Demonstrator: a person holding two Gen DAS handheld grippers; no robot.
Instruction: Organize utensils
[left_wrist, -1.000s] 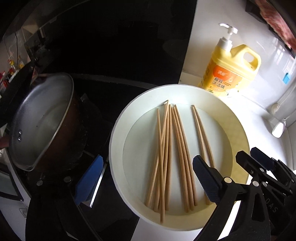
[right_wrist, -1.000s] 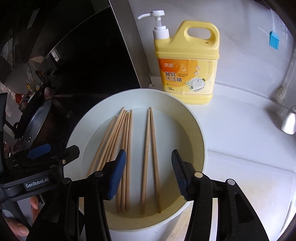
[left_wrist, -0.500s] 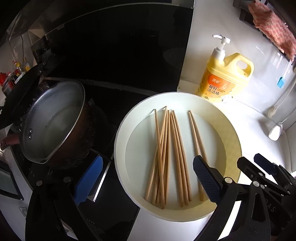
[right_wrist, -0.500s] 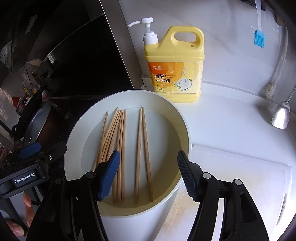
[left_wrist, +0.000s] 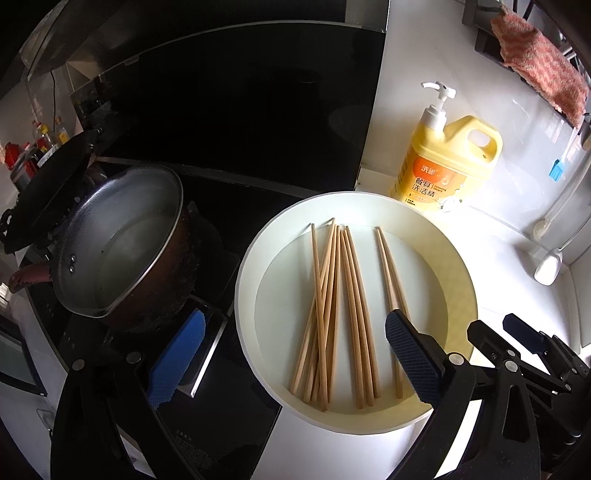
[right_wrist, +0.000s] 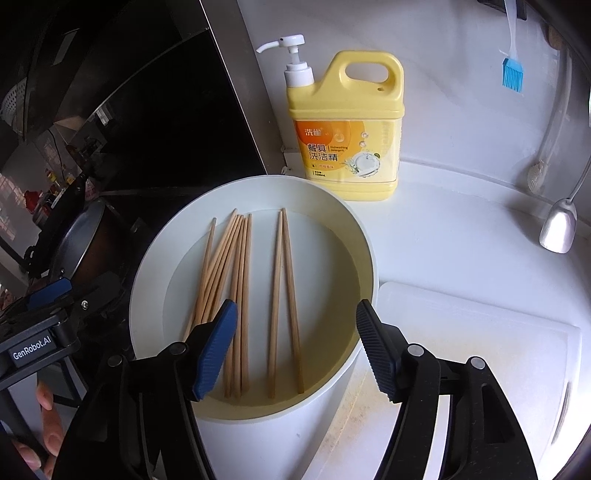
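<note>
Chopsticks lie in white basin on the desk, long axis running away from both cameras, approx. parallel to the fingers. One pair lies apart, to the right of the bundle. Right tongs hover wide open w/ nothing held, directly above the near ends of that pair, so right is nearer. Left tongs also wide open, empty, w/ one finger over the stove side. Prob. next: right goes down on the pair.

Round white basin open on top; yellow detergent jug behind at counter back edge, steel pot crowding left.
</note>
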